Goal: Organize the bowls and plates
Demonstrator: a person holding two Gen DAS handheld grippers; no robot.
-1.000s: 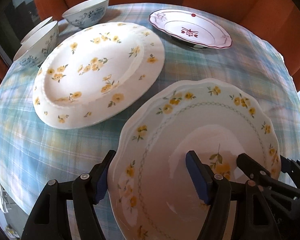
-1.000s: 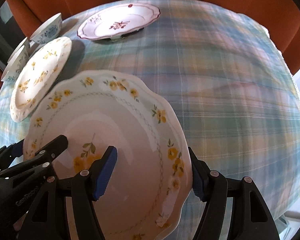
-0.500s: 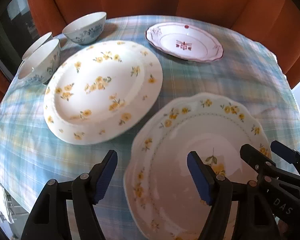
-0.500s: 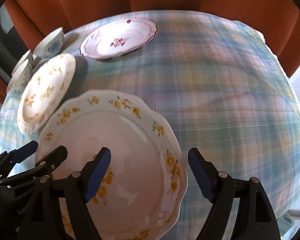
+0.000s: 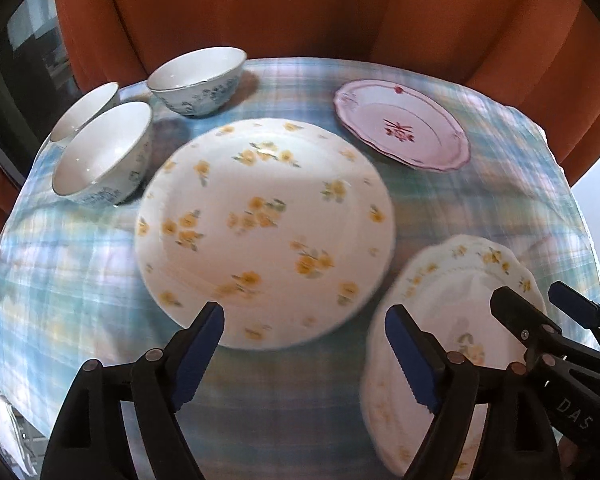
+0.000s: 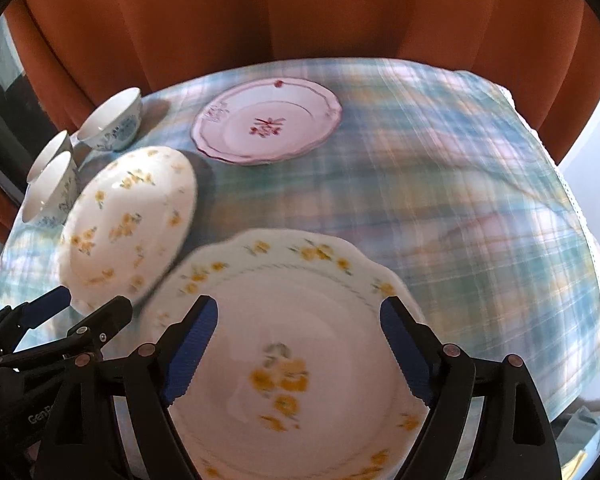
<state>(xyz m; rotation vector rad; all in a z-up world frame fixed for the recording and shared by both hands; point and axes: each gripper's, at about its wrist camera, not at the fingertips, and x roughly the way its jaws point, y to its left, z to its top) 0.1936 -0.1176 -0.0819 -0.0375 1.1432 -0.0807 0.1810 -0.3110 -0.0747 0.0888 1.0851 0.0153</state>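
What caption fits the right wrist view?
Open right tool above a scalloped yellow-flowered plate on the plaid tablecloth.

Soft daylight enters from the right edge; motion blur smears the plates [image 5: 264, 216] and tablecloth [image 6: 460, 208]; fisheye corners go black.

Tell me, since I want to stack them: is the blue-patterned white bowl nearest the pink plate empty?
Empty: the blue-patterned white bowl stands upright, its bare white inside showing.

orange curtain [image 5: 300, 12] behind plaid-clothed table [image 6: 440, 184].
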